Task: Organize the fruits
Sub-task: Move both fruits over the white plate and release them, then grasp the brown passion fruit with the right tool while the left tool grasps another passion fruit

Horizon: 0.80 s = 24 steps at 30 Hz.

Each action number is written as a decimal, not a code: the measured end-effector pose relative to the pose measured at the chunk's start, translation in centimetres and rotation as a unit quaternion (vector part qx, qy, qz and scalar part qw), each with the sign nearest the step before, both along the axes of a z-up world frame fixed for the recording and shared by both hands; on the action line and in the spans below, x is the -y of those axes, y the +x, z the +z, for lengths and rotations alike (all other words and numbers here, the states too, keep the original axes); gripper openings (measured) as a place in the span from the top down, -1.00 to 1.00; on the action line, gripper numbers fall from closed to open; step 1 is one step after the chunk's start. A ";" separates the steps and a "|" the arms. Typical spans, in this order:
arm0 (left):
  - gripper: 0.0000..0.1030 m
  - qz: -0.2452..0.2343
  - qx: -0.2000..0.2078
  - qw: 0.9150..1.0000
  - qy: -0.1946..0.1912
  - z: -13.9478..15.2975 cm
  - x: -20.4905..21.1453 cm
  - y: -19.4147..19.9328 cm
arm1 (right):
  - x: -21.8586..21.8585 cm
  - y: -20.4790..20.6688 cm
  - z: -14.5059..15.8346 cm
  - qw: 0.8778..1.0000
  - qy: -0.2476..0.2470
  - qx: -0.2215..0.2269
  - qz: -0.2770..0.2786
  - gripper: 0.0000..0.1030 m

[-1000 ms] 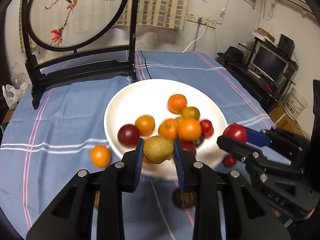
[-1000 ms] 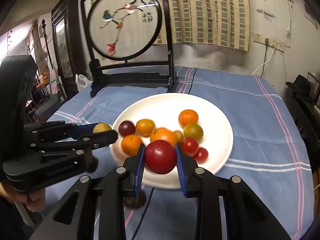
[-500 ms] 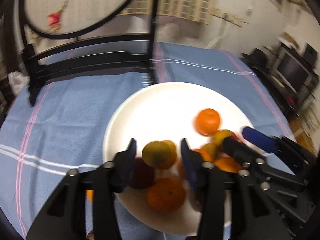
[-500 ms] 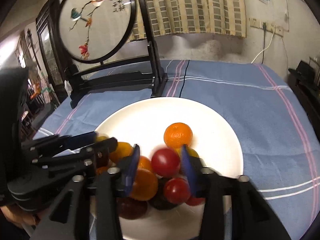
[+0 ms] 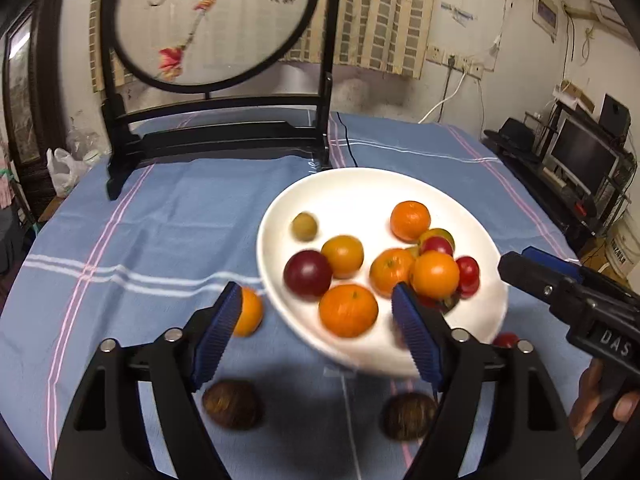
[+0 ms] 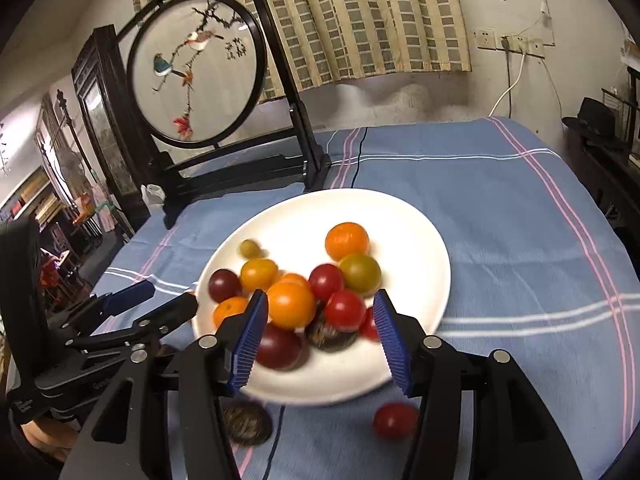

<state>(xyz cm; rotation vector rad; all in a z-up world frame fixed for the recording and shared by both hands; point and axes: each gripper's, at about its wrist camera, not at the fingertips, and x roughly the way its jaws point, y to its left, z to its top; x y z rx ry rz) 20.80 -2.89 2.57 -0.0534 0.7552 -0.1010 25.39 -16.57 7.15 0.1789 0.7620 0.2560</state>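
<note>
Both grippers hang open over a white plate (image 5: pixel 344 192) of small round fruit, nothing between the ribbed blue pads.

The left gripper (image 5: pixel 318 336) has just been spreading its jaws wide; the yellow-green fruit (image 5: pixel 304 226) sits on the plate's smooth glazed surface, apart from the heap. The right gripper (image 6: pixel 318 334) has just been opening too, less far — the glossy red tomato (image 6: pixel 326 281) rests in the pile among matte orange citrus. On the striped blue cloth (image 5: pixel 160 232) lie one orange (image 5: pixel 249 312), two rough brown fruits (image 5: pixel 232 404) and a red tomato off the plate (image 6: pixel 395 420).
</note>
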 end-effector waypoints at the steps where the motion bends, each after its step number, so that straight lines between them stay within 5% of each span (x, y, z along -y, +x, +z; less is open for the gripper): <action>1: -0.59 0.001 -0.001 1.000 -0.003 0.1 -0.3 -0.8 | 0.0 -0.6 0.1 1.000 0.000 0.002 0.000 -0.13; 11: -0.70 -0.017 -0.009 1.000 -0.017 -2.1 -2.1 -5.7 | -2.1 -5.4 -1.9 1.000 -0.013 -0.028 0.001 -0.17; 19: -0.70 0.002 -0.081 0.990 -0.118 -4.2 -5.9 -4.7 | -4.7 -7.6 -4.9 0.996 -0.064 -0.062 0.022 -0.18; 24: -0.70 0.009 -0.072 0.994 -0.087 -4.2 -5.5 -4.9 | -6.7 -7.2 -6.0 0.991 -0.098 -0.079 0.043 -0.18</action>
